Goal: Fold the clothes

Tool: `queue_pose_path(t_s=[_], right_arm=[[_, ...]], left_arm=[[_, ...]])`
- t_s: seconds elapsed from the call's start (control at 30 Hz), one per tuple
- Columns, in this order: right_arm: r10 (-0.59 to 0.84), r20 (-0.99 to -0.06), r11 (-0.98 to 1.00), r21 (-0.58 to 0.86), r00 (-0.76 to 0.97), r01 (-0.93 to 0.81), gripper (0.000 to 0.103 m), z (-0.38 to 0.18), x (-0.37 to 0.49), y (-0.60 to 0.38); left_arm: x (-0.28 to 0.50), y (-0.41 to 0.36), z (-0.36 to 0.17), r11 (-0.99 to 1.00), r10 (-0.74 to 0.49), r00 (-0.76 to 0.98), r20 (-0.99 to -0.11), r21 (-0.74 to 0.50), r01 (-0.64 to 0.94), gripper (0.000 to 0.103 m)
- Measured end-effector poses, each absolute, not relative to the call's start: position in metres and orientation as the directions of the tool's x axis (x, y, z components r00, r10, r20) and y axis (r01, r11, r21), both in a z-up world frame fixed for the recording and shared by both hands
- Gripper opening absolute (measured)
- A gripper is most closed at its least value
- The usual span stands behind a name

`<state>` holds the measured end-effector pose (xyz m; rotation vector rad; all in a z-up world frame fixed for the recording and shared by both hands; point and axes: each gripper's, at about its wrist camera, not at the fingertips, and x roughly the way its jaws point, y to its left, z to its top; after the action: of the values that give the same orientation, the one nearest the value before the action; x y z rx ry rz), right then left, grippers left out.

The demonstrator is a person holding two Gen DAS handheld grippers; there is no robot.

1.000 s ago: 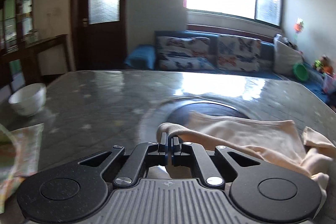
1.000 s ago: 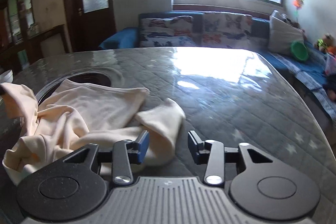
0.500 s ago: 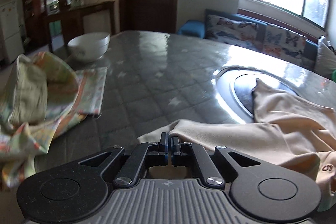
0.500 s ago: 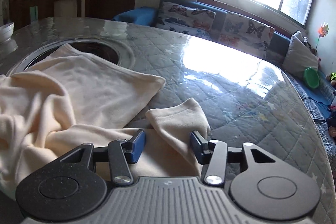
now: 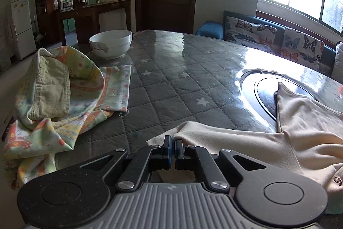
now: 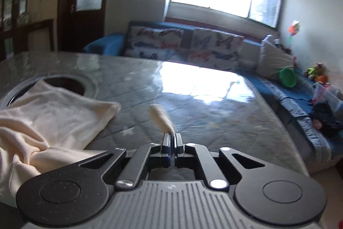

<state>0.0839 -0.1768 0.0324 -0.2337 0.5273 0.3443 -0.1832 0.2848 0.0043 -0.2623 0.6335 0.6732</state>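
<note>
A cream garment [image 5: 295, 130] lies crumpled on the quilted grey table [image 5: 175, 78], partly over a round dark inset [image 5: 265, 93]. My left gripper [image 5: 172, 144] is shut on an edge of that garment near the table's front. In the right wrist view the same cream garment [image 6: 49, 113] spreads at the left, and my right gripper [image 6: 172, 137] is shut on a sleeve end [image 6: 160, 119] that sticks up past the pads. The picture there is blurred.
A heap of pastel patterned clothes [image 5: 55, 100] lies at the left, with a white bowl [image 5: 110, 43] behind it. A sofa with butterfly cushions [image 6: 184, 46] runs along the table's far side. The table edge [image 6: 285, 128] drops off at the right.
The right gripper, open around the sleeve half a second ago, has shut on it and lifted it. The left gripper has swung left, dragging the garment's edge, so the patterned heap and bowl came into view.
</note>
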Motion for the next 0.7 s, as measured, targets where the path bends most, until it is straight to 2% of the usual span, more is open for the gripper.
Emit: queue_pose_path(t_s=[0.27,0.53,0.7], right_arm=[[0.194,-0.499,0.959,-0.083,0.845,-0.269,0.002,0.043,0.050,-0.224],[0.095,-0.626,0.988,-0.035,0.774,-0.150,0.003,-0.003,0.039,-0.258],[0.069,-0.634,0.992,-0.041,0.770,-0.123,0.008,-0.004,0.036,-0.265]], left_arm=[[-0.189,0.288,0.004,0.760,0.500,0.604,-0.621,-0.019,-0.649,0.003],[-0.192,0.292,-0.003,0.778,0.483,0.594,-0.643,0.004,-0.628,0.003],[-0.197,0.296,-0.007,0.780,0.469,0.578,-0.667,0.006,-0.626,0.005]])
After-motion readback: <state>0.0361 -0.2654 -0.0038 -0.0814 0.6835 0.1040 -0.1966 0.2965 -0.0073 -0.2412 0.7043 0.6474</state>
